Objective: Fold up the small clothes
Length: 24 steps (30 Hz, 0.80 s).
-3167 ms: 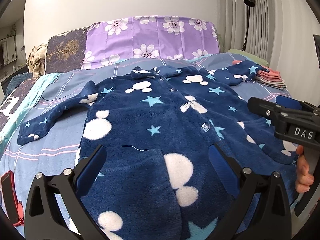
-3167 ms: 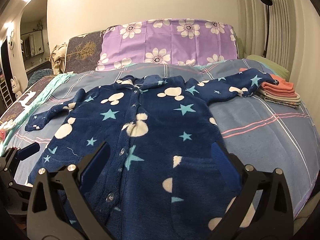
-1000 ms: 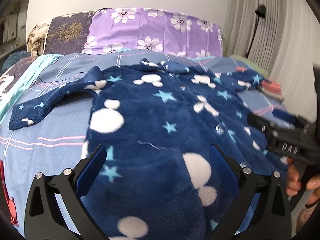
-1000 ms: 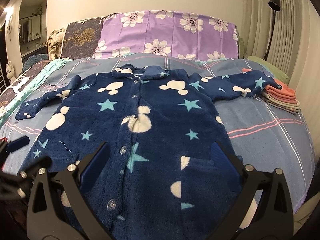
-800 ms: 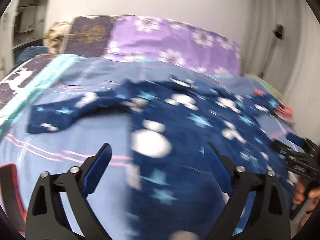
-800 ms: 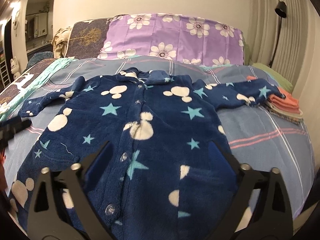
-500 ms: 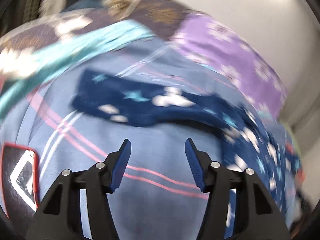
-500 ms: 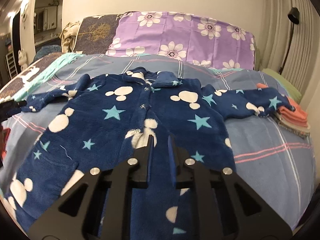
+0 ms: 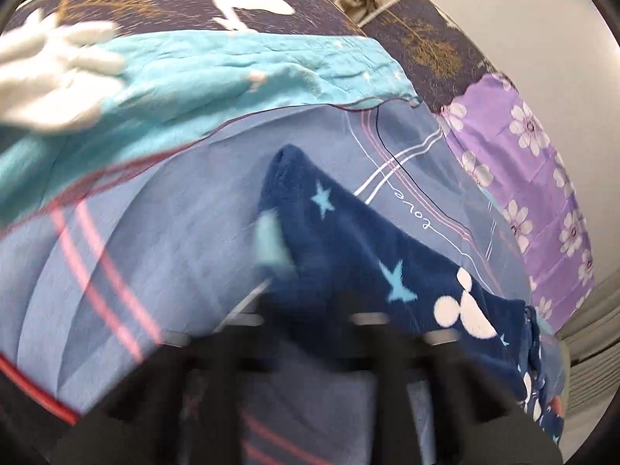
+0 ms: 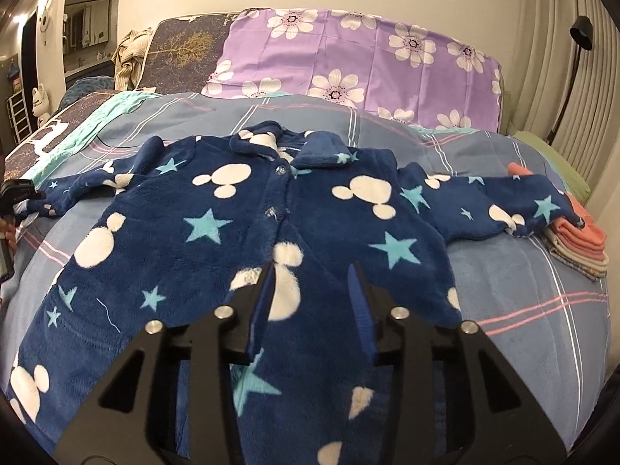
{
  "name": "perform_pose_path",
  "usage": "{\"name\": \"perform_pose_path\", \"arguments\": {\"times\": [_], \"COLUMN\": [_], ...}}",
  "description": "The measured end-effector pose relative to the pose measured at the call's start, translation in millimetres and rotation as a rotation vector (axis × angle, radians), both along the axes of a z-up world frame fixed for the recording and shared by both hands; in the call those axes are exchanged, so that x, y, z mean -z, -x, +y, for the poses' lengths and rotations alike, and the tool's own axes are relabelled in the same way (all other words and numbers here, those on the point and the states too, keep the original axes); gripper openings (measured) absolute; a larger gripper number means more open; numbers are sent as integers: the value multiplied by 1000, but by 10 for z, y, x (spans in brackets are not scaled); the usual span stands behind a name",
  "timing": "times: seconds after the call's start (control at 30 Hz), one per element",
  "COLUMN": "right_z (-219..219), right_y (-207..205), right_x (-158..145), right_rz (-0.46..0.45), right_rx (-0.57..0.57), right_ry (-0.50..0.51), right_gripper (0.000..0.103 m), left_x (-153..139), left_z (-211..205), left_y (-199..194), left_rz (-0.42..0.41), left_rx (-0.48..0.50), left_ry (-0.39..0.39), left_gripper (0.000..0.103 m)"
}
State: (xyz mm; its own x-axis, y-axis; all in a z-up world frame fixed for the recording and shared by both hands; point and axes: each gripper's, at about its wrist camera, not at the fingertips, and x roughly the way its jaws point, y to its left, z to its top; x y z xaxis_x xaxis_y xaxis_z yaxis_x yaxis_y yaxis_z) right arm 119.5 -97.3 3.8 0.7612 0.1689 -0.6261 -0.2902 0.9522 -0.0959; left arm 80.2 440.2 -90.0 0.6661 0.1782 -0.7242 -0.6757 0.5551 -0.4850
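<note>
A navy fleece jacket (image 10: 310, 213) with white mouse heads and teal stars lies buttoned and flat on the bed, both sleeves spread out. My left gripper (image 9: 306, 302) is blurred at the bottom of the left wrist view. Its jaws are shut, with the left sleeve (image 9: 348, 232) running in between the fingertips. In the right wrist view that left gripper (image 10: 17, 190) sits at the cuff at the far left. My right gripper (image 10: 312, 271) hovers over the jacket's front. Its jaws are opening, part-way apart, and nothing is between them.
The jacket's right sleeve (image 10: 503, 209) rests partly on a stack of folded pink and beige cloths (image 10: 577, 244). A purple flowered pillow (image 10: 348, 58) lines the headboard. A teal blanket (image 9: 193, 77) borders the bed's left side. A floor lamp (image 10: 581, 27) stands at the right.
My left gripper swung left from the jacket's hem to the left sleeve, rolled over and shut. My right gripper moved forward over the jacket, closed almost fully, then reopened part-way.
</note>
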Motion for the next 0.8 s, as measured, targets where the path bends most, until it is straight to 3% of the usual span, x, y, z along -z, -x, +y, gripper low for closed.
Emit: {"name": "perform_pose_path", "arguments": {"times": [0.1,0.23,0.33,0.47,0.57,0.67,0.7,0.73,0.8], "right_z": [19,-53,-150,-328,-501,-686,-741,-805,-919], "right_y": [-47,-164,-233,-273,-311,-359,-369,-380,-400], "right_x": [-9,-29,-66,-91,-94,-68,-53,-34,11], "right_rz": [-11,-1,6,-7,11,38,47,62,90], "right_rx": [-12,-7,4,41,74,111,122,134,148], "right_ry": [17,7,-16,-23,-55,-83,-88,-97,-117], "right_gripper": [45,45,45,47,48,48,48,48,48], "left_x": [-309,-1028,-1652,-2131,-2258,-2199,-2138,-2050,-1829], "left_z": [-94,-588,-1262,-2218,-3018,-3821,-4039,-4247,-4573], "left_y": [-170,-493,-794,-1075,-1258,-1443,-1498,-1536,-1587], "left_rz": [-47,-176,-302,-446,-510,-508,-496,-478,-431], "left_rx": [40,185,347,564,754,905,943,982,1031], "left_ry": [-61,-178,-278,-317,-325,-370,-383,-391,-398], "left_gripper": [8,8,8,9,9,11,17,40,70]}}
